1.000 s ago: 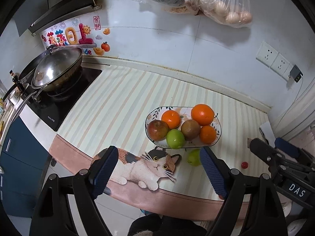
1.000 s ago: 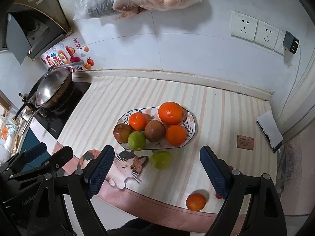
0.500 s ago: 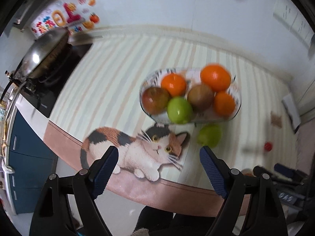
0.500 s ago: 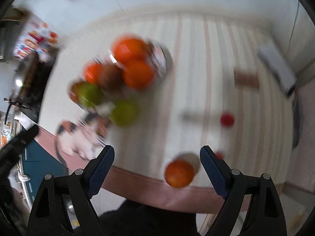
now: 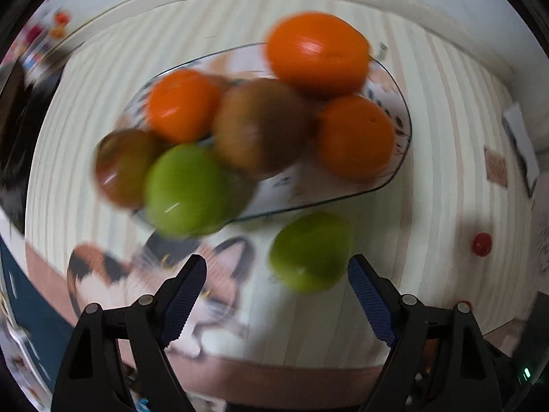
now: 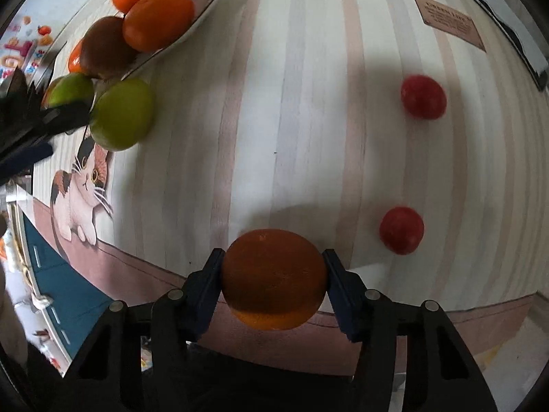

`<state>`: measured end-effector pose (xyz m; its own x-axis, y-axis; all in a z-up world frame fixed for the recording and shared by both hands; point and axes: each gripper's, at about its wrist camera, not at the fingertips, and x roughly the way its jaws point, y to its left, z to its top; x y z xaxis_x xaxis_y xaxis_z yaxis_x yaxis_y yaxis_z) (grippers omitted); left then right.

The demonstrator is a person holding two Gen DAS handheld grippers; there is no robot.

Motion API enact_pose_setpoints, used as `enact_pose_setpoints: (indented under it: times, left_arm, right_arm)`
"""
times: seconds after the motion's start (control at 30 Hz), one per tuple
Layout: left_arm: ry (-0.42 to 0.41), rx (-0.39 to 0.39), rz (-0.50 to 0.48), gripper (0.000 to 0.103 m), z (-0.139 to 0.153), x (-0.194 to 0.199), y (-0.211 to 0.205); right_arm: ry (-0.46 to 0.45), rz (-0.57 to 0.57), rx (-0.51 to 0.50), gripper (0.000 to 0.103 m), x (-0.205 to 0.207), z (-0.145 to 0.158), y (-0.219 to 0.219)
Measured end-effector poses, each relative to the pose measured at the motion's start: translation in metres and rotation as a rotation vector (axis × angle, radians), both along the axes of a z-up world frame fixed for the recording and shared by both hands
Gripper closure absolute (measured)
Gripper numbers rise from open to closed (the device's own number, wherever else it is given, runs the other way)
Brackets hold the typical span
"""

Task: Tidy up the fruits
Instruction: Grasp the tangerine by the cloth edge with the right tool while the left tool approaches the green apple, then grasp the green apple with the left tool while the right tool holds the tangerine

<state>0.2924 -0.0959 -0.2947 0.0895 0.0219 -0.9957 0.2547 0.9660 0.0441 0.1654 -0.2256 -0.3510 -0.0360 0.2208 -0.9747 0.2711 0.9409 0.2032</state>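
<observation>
A patterned fruit plate [image 5: 394,178] holds several oranges, a kiwi, a reddish apple and a green fruit. A loose green fruit [image 5: 310,250] lies on the striped mat just in front of the plate. My left gripper [image 5: 276,295] is open and empty, low over the mat, the green fruit just ahead of its right finger. In the right wrist view my right gripper [image 6: 272,281] is shut on an orange [image 6: 272,278] near the mat's front edge. The green fruit [image 6: 121,118] and the plate [image 6: 206,10] sit to its far left.
Two small red tomatoes [image 6: 423,96] [image 6: 401,230] lie on the mat right of the orange; one shows in the left wrist view [image 5: 482,243]. A cat picture [image 6: 80,185] marks the mat's front left. A brown card [image 6: 447,20] lies at the back right.
My right gripper dropped to the mat's front edge and closed on the loose orange. My left gripper moved down and forward, close to the loose green fruit.
</observation>
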Motion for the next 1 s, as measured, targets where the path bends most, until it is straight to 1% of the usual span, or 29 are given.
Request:
enact_pose_setpoints:
  times: [0.03, 0.13, 0.17, 0.2, 0.23, 0.27, 0.33, 0.37, 0.57, 0.67, 0.73, 0.87, 0.93, 1.0]
  left_arm:
    - [0.001, 0.017, -0.05, 0.019, -0.007, 0.001, -0.012]
    - [-0.024, 0.06, -0.151, 0.02, -0.017, 0.0, -0.034]
    - [-0.043, 0.078, -0.187, 0.033, -0.02, -0.002, -0.042]
    - [-0.082, 0.122, -0.214, 0.042, -0.021, -0.006, -0.049]
    - [-0.119, 0.138, -0.245, 0.051, -0.018, -0.01, -0.054]
    - [-0.141, 0.151, -0.263, 0.064, -0.017, -0.013, -0.058]
    - [-0.14, 0.145, -0.264, 0.064, -0.013, -0.018, -0.06]
    - [-0.137, 0.136, -0.248, 0.064, -0.01, -0.02, -0.057]
    - [-0.093, 0.017, -0.088, 0.065, 0.01, -0.039, -0.021]
    - [-0.075, -0.026, -0.028, 0.067, 0.018, -0.048, -0.004]
    - [-0.066, -0.05, -0.006, 0.067, 0.02, -0.051, 0.004]
    - [-0.015, -0.14, 0.062, 0.064, 0.019, -0.046, 0.026]
    - [-0.003, -0.16, 0.09, 0.064, 0.021, -0.045, 0.04]
    - [0.001, -0.159, 0.107, 0.064, 0.026, -0.045, 0.053]
  right_arm:
    - [-0.001, 0.004, -0.003, 0.044, 0.0, 0.0, 0.0]
    - [-0.002, 0.013, -0.021, 0.044, 0.001, 0.0, -0.003]
    - [0.0, 0.012, -0.02, 0.044, 0.008, 0.003, -0.004]
    - [0.001, 0.011, -0.017, 0.044, 0.008, 0.003, -0.005]
    - [-0.002, 0.009, -0.011, 0.044, 0.009, 0.003, -0.007]
    - [-0.005, 0.009, -0.012, 0.044, 0.011, 0.003, -0.008]
    - [-0.011, 0.01, -0.011, 0.044, 0.013, 0.004, -0.01]
    - [-0.016, 0.008, -0.009, 0.044, 0.014, 0.005, -0.011]
    - [-0.048, 0.036, 0.009, 0.044, 0.031, 0.013, -0.006]
    - [-0.062, 0.054, 0.013, 0.044, 0.039, 0.016, -0.001]
    - [-0.066, 0.054, 0.021, 0.044, 0.044, 0.018, -0.002]
    - [-0.072, 0.052, 0.029, 0.044, 0.052, 0.02, -0.006]
    - [-0.073, 0.048, 0.03, 0.044, 0.055, 0.022, -0.012]
    - [-0.074, 0.042, 0.034, 0.044, 0.054, 0.022, -0.018]
